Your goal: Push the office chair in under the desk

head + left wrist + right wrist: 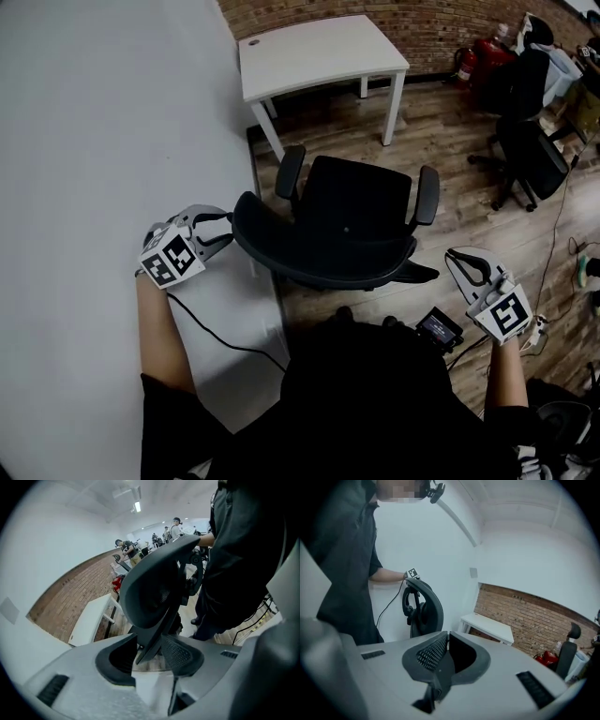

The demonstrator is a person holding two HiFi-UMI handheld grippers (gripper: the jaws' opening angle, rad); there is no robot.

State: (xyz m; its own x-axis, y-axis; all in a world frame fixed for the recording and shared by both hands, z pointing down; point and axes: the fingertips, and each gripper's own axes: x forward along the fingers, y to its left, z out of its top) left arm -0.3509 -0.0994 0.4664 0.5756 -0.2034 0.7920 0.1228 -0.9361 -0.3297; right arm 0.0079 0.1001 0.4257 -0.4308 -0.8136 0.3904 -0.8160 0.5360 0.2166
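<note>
A black office chair [347, 220] stands on the wood floor, its seat facing the white desk [319, 52] at the far wall, about a chair's length short of it. My left gripper [225, 232] is at the left edge of the curved backrest [309, 258]. In the left gripper view that edge [154, 588] runs down between the jaws of the left gripper [147, 656], which stand open around it with a gap on the left side. My right gripper [455, 258] hovers right of the chair, shut and empty. The right gripper [446, 639] looks across at the backrest [429, 609] and the desk [487, 625].
A pale wall [103, 141] runs close along the left. Other black chairs [530, 150] and a red fire extinguisher [483, 56] stand at the right by the brick wall [431, 23]. A cable [558, 225] trails over the floor. The person's dark torso fills the near foreground.
</note>
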